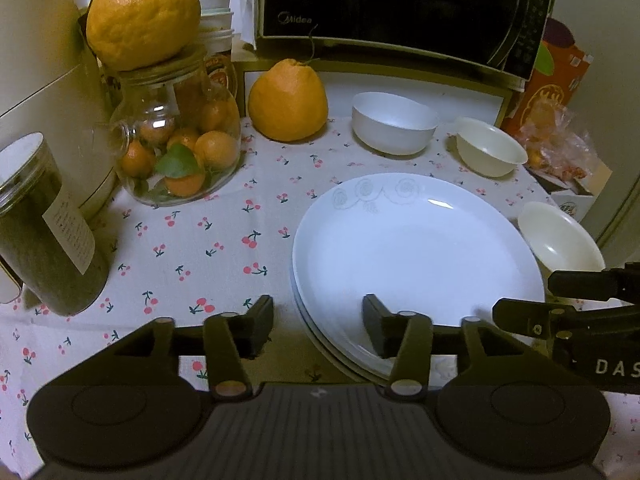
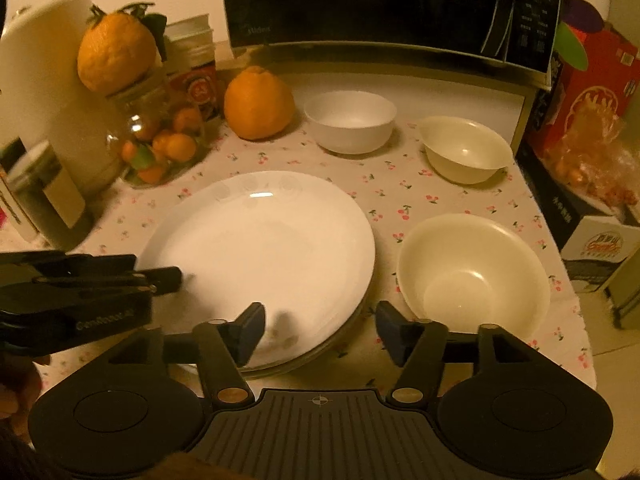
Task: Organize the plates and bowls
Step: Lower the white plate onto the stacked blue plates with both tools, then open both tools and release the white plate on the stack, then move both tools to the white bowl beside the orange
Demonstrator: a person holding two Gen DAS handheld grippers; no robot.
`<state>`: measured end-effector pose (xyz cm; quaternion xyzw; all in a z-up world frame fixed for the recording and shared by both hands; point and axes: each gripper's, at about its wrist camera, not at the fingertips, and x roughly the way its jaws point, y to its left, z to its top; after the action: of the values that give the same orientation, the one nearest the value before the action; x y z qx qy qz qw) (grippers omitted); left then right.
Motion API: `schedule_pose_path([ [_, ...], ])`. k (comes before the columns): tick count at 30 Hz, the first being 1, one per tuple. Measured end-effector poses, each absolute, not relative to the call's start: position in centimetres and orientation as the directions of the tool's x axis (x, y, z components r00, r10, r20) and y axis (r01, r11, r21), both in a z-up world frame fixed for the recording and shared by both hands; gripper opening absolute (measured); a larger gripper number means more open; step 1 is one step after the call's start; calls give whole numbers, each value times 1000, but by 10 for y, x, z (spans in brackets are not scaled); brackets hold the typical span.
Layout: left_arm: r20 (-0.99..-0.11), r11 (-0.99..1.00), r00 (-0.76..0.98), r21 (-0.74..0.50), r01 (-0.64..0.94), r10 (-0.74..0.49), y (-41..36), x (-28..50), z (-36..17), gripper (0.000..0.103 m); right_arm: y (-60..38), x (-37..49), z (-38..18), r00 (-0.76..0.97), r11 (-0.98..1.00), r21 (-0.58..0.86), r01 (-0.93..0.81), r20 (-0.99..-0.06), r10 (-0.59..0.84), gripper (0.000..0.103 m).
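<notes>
Left wrist view: the left gripper (image 1: 318, 326) hovers with its jaws spread apart and nothing between them, over the near rim of the stacked white round plates (image 1: 416, 252). The stack rests on the cherry-print tablecloth (image 1: 208, 240). A white ceramic bowl (image 1: 394, 123) and a cream bowl (image 1: 490, 146) stand behind the plates; a second cream bowl (image 1: 560, 240) sits just beside the stack's right edge. The right gripper (image 1: 568, 300) enters from the right. A large orange citrus fruit (image 1: 288, 100) stands by a clear glass jar of small oranges (image 1: 178, 148).

Right wrist view: the right gripper (image 2: 320, 330) has its jaws apart, empty, between the plates (image 2: 264, 236) and the near cream bowl (image 2: 474, 276). The left gripper (image 2: 156, 276) reaches over the stack's left rim. A black microwave (image 2: 380, 4) stands behind.
</notes>
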<state>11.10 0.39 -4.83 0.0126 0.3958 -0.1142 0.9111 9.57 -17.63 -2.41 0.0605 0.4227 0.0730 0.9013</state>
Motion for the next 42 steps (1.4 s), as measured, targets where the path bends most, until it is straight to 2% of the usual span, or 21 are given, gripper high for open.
schedule_pose_path([
  [7, -734, 970, 645, -73, 233, -210, 3, 106, -43, 70, -180, 89, -22, 614, 973, 210, -98, -757, 226, 77],
  [10, -747, 969, 632, -69, 237, -207, 2, 105, -42, 76, -181, 85, -20, 608, 971, 208, -115, -758, 234, 78],
  [12, -751, 970, 629, -64, 232, -201, 2, 103, -40, 85, -182, 83, -16, 609, 970, 213, -114, -756, 238, 78],
  [16, -758, 976, 624, -71, 206, -187, 3, 104, -36, 90, -190, 79, -3, 621, 951, 293, -98, -729, 289, 87],
  [21, -754, 980, 630, -96, 174, -186, 4, 108, -25, 99, -202, 83, 8, 637, 930, 361, -63, -703, 316, 90],
  [27, -756, 979, 622, -155, 134, -205, 3, 130, -9, 99, -231, 108, 16, 653, 898, 439, 37, -691, 311, 90],
  [33, -741, 980, 641, -150, 135, -201, -11, 163, 11, 102, -262, 151, 24, 684, 863, 497, 91, -661, 309, 90],
  [39, -752, 975, 621, -173, 140, -222, -27, 198, 18, 102, -291, 191, 11, 698, 748, 648, 143, -602, 388, 90],
  [42, -751, 976, 623, -168, 142, -220, -35, 215, 17, 102, -296, 210, 0, 690, 724, 668, 174, -607, 394, 90],
])
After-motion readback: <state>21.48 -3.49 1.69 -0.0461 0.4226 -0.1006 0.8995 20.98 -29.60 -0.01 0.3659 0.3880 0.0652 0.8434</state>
